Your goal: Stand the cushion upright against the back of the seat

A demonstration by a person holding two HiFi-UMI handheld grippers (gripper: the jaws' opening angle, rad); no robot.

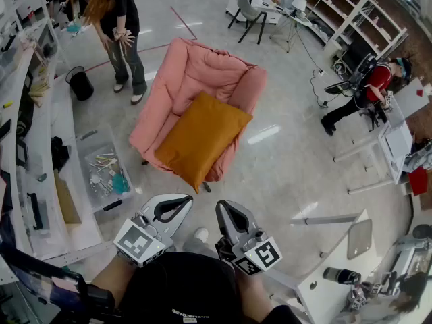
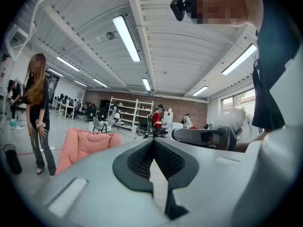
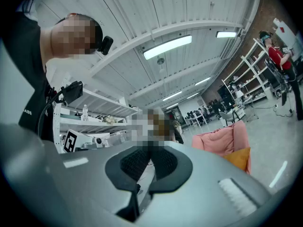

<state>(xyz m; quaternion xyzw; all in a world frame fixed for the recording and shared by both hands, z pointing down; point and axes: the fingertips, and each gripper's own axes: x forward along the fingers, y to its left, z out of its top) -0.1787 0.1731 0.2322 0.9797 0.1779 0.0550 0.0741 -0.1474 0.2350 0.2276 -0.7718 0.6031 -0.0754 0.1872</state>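
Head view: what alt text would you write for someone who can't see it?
Seen from above, an orange cushion lies on the seat of a pink armchair, not yet propped against its back. In the foreground the left gripper and right gripper are both shut and empty, short of the chair.

The right gripper (image 3: 150,150) has its dark ribbed pads pressed together with nothing between them, and the grey jaw bodies fill the lower part of the view. Beyond them to the right stands a pink armchair (image 3: 218,140). The orange cushion (image 3: 239,158) shows at its lower right against the pink upholstery. White shelving (image 3: 108,103) carrying a bottle (image 3: 85,111) rises on the left. Overhead is a white ribbed ceiling with a strip light (image 3: 168,46). At far right a person in a red top (image 3: 275,56) stands by more shelves, with desks and chairs in the distance
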